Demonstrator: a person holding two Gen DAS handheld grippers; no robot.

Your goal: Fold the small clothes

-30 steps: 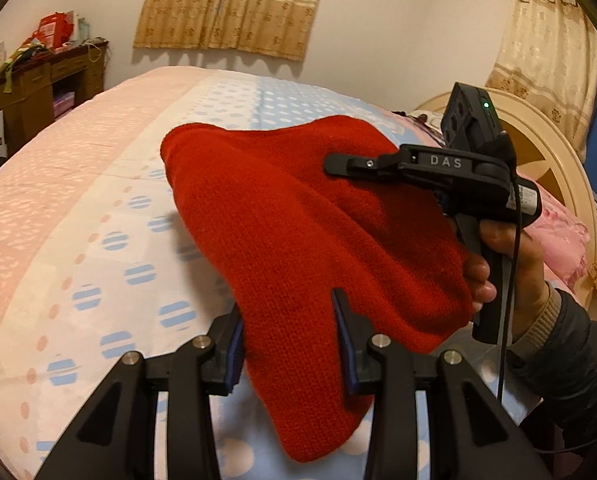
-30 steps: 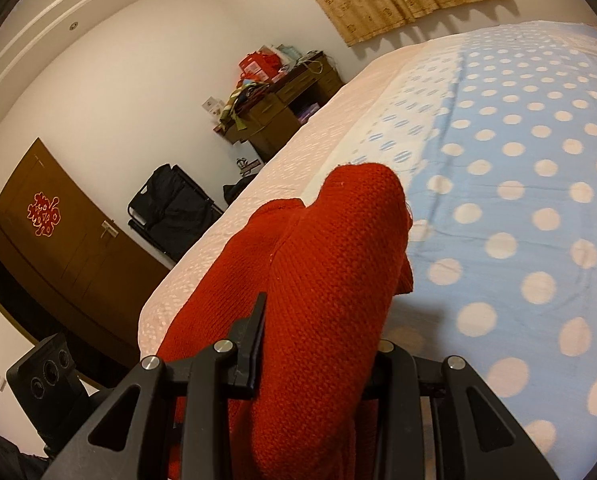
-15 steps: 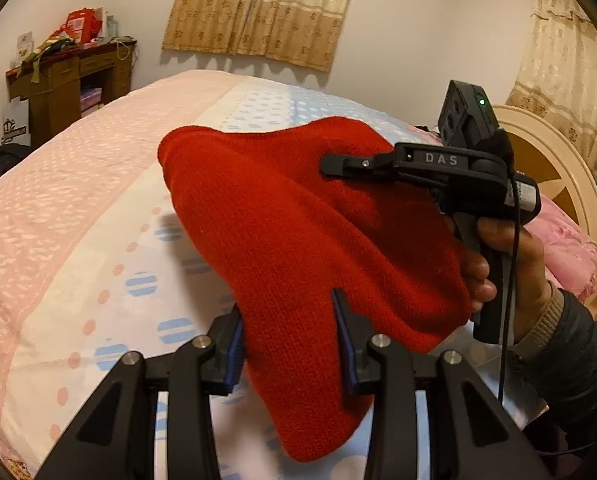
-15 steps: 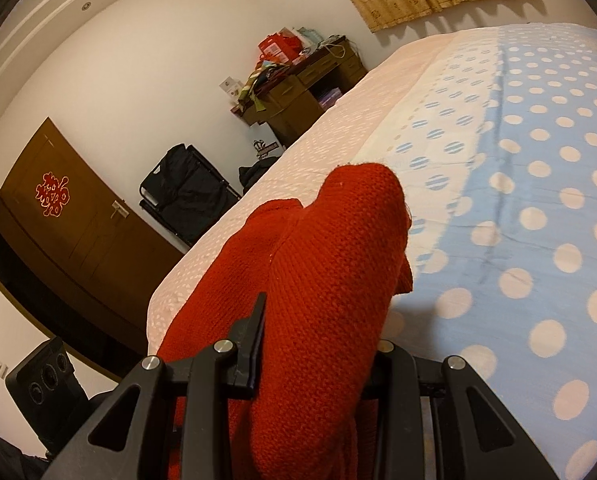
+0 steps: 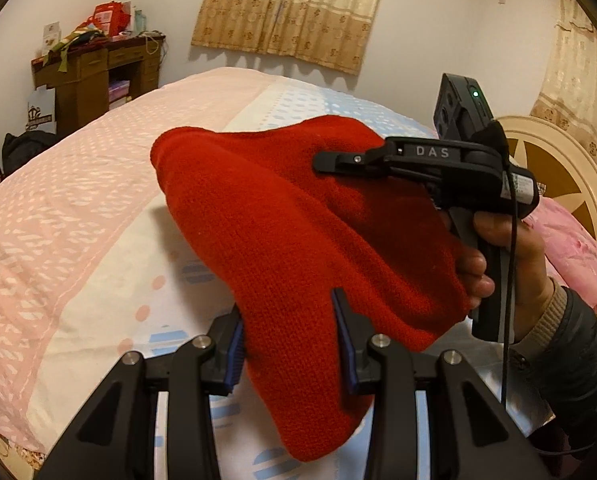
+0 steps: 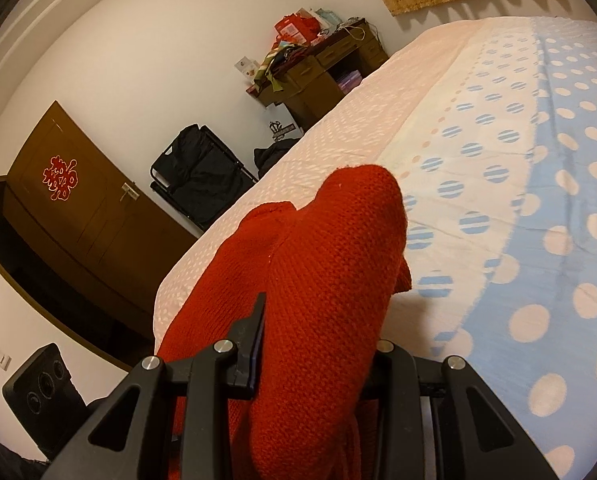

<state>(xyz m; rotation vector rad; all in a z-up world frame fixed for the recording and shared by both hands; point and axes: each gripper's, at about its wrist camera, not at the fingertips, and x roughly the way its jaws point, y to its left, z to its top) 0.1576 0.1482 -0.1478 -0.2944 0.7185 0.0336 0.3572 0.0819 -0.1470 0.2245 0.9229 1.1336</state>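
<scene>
1. Red knit garment [image 5: 298, 240] is hanging in the air above the bed [image 5: 78, 220], not yet laid flat or creased.
2. Left gripper [image 5: 290, 344] is clamping its lower portion; right gripper [image 6: 318, 344] is pinching another part.
3. Folding is seemingly just beginning.
4. "DAS" is showing on the right gripper's finger.

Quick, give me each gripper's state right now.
Left gripper: shut on the red knit garment.
Right gripper: shut on the same red knit garment, which is lifted above the bed.
</scene>
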